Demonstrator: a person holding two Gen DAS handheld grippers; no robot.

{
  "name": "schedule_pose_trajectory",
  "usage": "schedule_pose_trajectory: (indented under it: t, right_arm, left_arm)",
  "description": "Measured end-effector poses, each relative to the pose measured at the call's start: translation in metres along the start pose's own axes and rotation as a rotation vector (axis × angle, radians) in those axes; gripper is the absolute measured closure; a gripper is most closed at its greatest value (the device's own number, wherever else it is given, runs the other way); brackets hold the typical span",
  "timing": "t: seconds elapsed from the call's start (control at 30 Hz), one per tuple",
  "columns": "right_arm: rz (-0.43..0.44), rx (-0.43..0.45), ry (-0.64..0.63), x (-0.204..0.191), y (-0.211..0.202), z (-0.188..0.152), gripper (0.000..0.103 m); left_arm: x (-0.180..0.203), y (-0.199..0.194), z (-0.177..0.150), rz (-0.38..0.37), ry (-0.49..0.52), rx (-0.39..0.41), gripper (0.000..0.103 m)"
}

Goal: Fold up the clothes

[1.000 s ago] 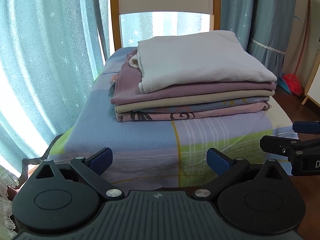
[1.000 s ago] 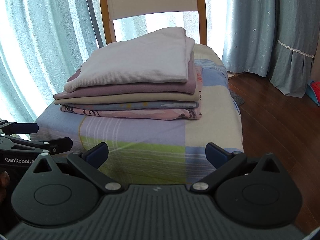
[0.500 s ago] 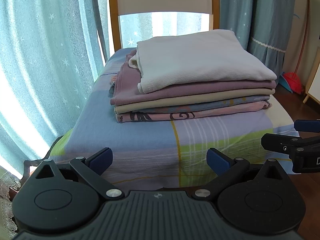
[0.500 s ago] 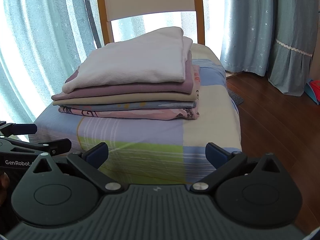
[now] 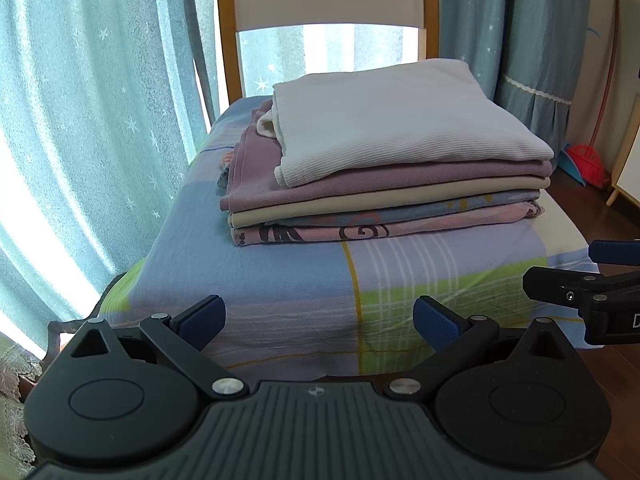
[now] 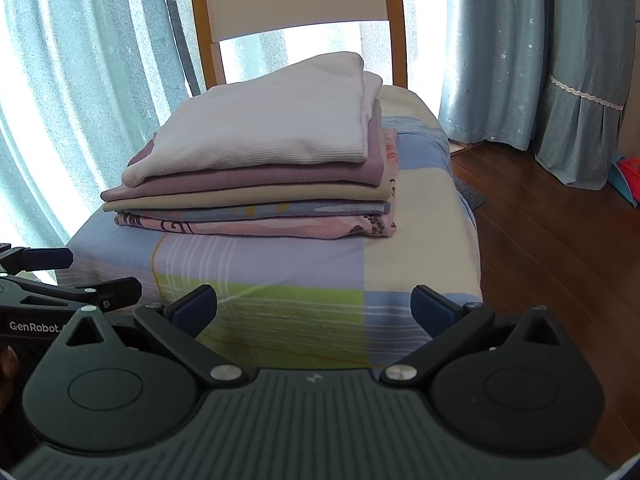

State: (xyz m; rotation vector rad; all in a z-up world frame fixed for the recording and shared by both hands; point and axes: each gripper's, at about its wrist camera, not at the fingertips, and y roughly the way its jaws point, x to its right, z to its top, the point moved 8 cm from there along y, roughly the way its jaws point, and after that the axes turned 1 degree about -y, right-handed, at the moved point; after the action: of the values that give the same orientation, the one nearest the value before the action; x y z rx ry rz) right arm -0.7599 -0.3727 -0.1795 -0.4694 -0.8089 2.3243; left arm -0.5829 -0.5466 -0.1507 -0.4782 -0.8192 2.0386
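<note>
White-topped folded stack [image 5: 384, 168], long axis crosswise

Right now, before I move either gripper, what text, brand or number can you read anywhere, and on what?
"GenRobot." in white letters on the side of the left gripper, seen from the right wrist view; it runs on behind the right gripper.
"D", a cut-off letter on the right gripper's body at the left wrist view's edge.
Nothing else readable.
</note>
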Motion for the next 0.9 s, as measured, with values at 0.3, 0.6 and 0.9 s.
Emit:
schedule_pose_trajectory:
  t: [0.3,0.6,0.9]
  right_arm:
    - [-0.003,0.001,0.006,0.0016,0.0000,-0.0001,0.001]
    - [-0.003,-0.003,0.010,0.0028,0.0000,-0.0011,0.001]
    - [-0.004,-0.002,0.014,0.0038,-0.0002,-0.0011,0.001]
  left_arm:
    - [-0.0003,-0.0003,-0.0001,0.001,0.004,-0.002,0.000]
    - [0.0001,0.0008,0.0012,0.005,0.006,0.000,0.000]
    - [0.0009,-0.0011,0.0007,0.009,0.006,0.009,0.000]
